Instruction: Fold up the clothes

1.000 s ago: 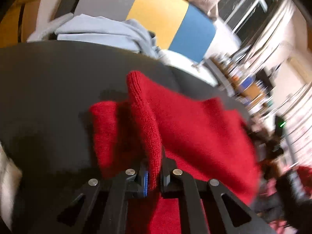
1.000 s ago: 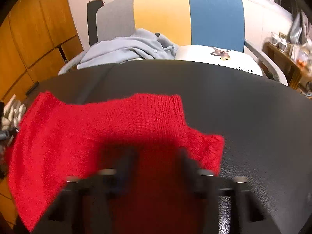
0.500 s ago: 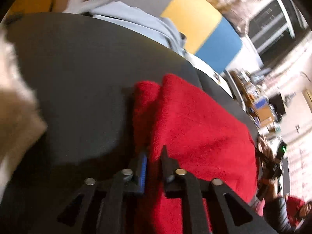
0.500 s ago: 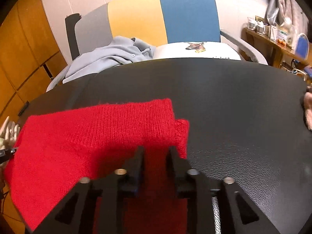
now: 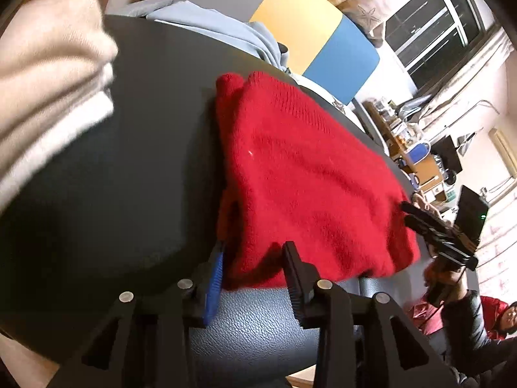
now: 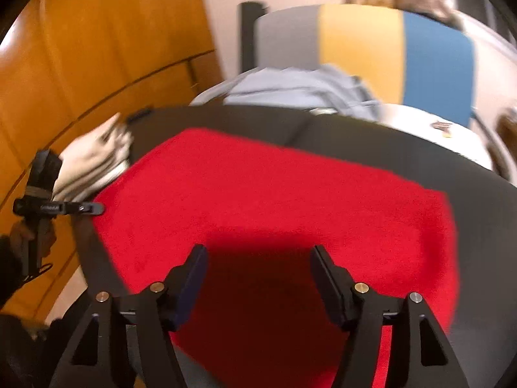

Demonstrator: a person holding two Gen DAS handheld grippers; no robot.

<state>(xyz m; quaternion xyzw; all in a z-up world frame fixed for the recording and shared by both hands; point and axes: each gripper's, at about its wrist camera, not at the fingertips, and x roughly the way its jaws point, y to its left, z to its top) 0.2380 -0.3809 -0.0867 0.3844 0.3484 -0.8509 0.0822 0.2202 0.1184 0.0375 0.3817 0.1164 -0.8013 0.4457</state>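
A red knit sweater (image 5: pixel 307 174) lies folded on the black table (image 5: pixel 113 177). My left gripper (image 5: pixel 255 249) stands at the fold's near corner. Its jaws are opening, and the sweater's edge lies loose between them with the pads off the cloth. In the right wrist view the same sweater (image 6: pixel 274 194) spreads flat. My right gripper (image 6: pixel 258 252) hovers just over its near edge, jaws opening and nothing pinched. Each gripper shows in the other's view: the right gripper (image 5: pixel 436 229) at the sweater's right end, the left gripper (image 6: pixel 80 207) at its left end.
A stack of folded cream clothes (image 5: pixel 48 80) sits on the table left of the sweater. Behind the table stands a grey, yellow and blue chair (image 6: pixel 358 51) with a light blue garment (image 6: pixel 297 87) and a white printed shirt (image 6: pixel 436 129). Wooden cabinets (image 6: pixel 97 64) fill the left.
Both grippers have opened and let go of the red sweater, which now lies folded on the table. Both have drawn back toward its near edge, and the cream stack has come into view.
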